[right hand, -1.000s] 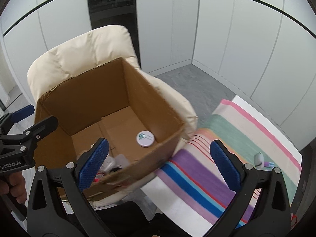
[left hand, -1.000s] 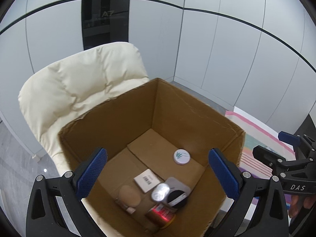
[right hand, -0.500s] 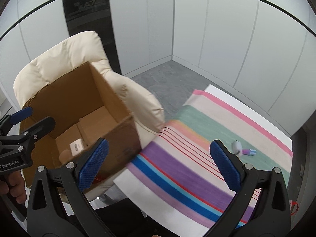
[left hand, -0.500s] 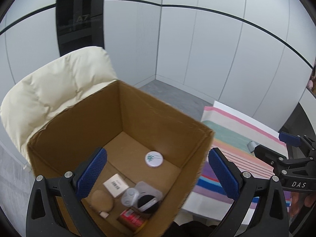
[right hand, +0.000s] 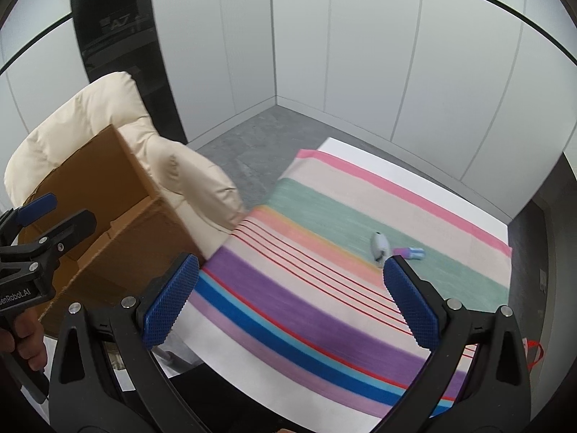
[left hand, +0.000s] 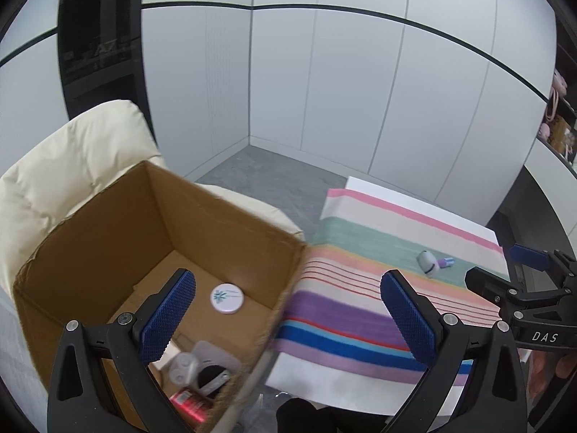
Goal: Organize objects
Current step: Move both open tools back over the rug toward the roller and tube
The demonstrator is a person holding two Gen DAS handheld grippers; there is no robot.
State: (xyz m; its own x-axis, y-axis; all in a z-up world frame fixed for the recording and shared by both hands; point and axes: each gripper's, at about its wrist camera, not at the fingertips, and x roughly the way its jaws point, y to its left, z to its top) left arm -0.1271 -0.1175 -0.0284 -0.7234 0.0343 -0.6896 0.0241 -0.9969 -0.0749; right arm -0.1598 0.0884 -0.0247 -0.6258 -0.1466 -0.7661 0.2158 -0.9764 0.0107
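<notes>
Two small items (right hand: 380, 246) on striped cloth (right hand: 324, 288), beyond gaping right tongs (right hand: 288, 301)

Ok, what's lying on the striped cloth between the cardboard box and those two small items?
Nothing: in both wrist views the striped cloth is bare from the cardboard box to the grey item and the purple-blue item.

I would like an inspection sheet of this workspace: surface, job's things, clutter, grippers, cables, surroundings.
Surface: striped cloth over a white table.
Job's things: cardboard box on a cream chair, holding a round white tin and several small items; small grey object and a purple-blue one lie on the cloth.
Clutter: nothing seen.
Grippers: left gripper open, empty; right gripper open, empty.
Cables: nothing seen.
Surroundings: white wall panels, grey floor.
</notes>
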